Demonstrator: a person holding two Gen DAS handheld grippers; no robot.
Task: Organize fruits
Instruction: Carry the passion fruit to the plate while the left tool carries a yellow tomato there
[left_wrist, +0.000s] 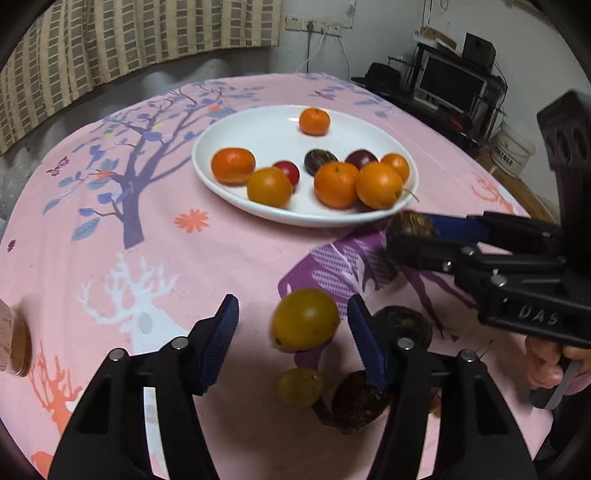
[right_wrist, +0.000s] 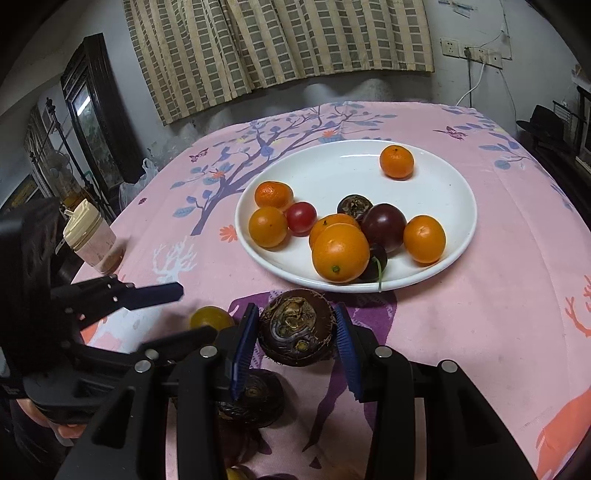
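Observation:
A white plate (left_wrist: 258, 125) (right_wrist: 436, 192) holds several oranges, a red tomato, dark plums and a water chestnut. My right gripper (right_wrist: 295, 332) is shut on a dark brown water chestnut (right_wrist: 297, 326), held above the cloth near the plate's front rim; it also shows in the left wrist view (left_wrist: 410, 227). My left gripper (left_wrist: 293, 325) is open, with a yellow-orange fruit (left_wrist: 306, 319) between its fingers. A smaller yellow fruit (left_wrist: 299, 387) and two more water chestnuts (left_wrist: 358, 398) (left_wrist: 404, 325) lie on the cloth close by.
A pink patterned tablecloth (right_wrist: 480, 332) covers the table. A lidded jar (right_wrist: 92, 240) stands at the table's left edge. Curtains hang behind; a monitor and shelves (left_wrist: 450, 81) stand at the far right.

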